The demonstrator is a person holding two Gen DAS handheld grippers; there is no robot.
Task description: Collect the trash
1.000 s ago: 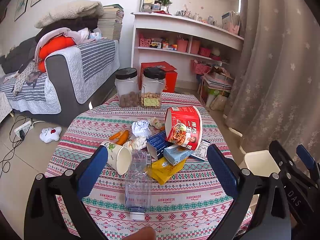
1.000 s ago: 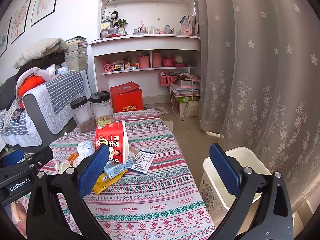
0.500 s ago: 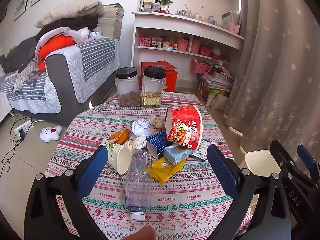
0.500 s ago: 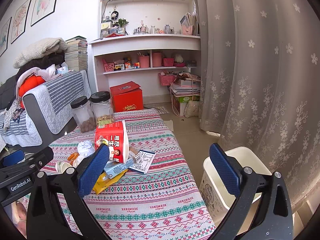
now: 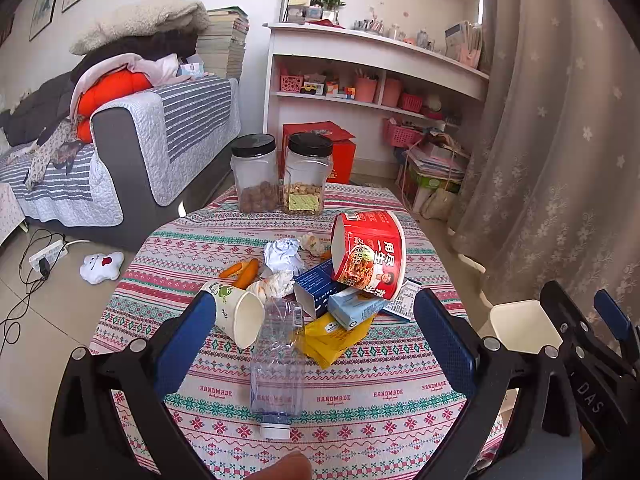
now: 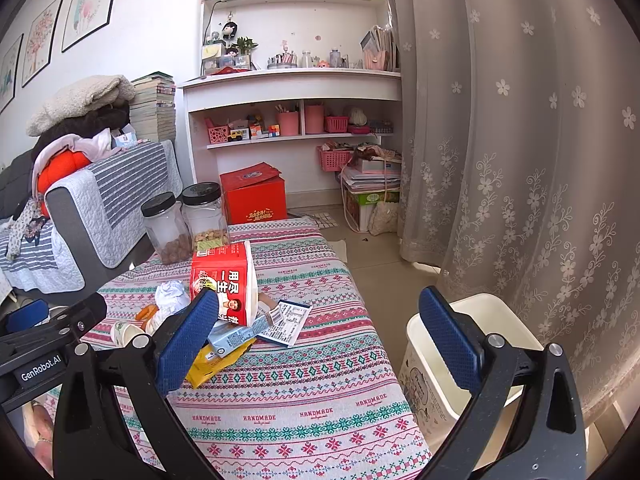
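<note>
Both grippers are held wide apart, nothing gripped. Between the left gripper (image 5: 316, 332) fingers a clear plastic bottle (image 5: 277, 364) is seen lying on the patterned tablecloth (image 5: 380, 396), trash piled just behind. The white bin (image 6: 440, 364) is framed by the right gripper (image 6: 320, 340).
</note>
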